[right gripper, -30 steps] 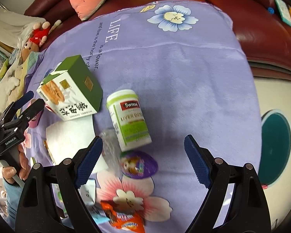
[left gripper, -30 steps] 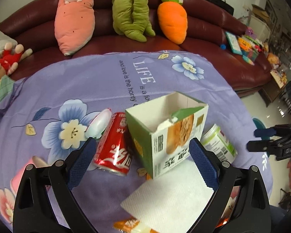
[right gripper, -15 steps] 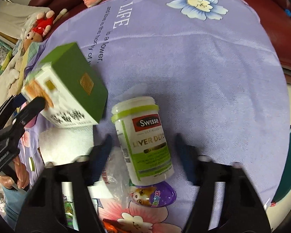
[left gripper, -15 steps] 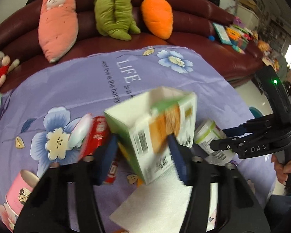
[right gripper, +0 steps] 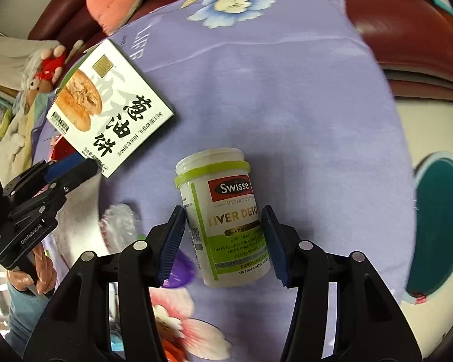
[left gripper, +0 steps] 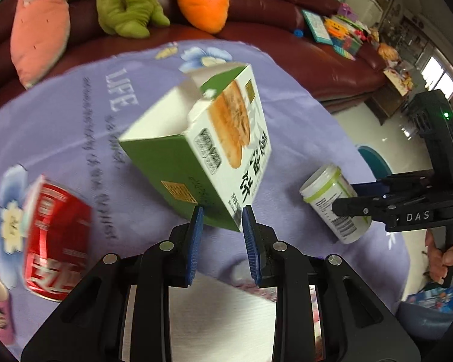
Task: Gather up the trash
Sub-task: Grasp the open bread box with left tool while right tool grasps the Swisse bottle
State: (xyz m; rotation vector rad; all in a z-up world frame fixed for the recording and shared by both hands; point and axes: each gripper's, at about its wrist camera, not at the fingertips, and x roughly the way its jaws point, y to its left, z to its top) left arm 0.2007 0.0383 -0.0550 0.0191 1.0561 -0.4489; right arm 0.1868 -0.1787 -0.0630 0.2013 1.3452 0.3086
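- Two blue-padded grippers each close on one item over the purple flowered cloth [right gripper: 287, 96].
- The left gripper [left gripper: 220, 226] pinches the lower corner of the open green-and-white cardboard box [left gripper: 202, 147], which tilts above its jaws.
- The right gripper [right gripper: 223, 235] has its jaws against both sides of the white green-labelled supplement bottle [right gripper: 223, 220] lying between them.
- A red drink can [left gripper: 56, 241] lies left of the left jaws.

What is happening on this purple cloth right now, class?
A person is clearing trash with two handheld tongs. The left tongs are shut on the bottom corner of an open green-and-white food box, lifted and tilted above the cloth. The right tongs grip a Swisse bottle lying on the cloth. A red can lies nearby.
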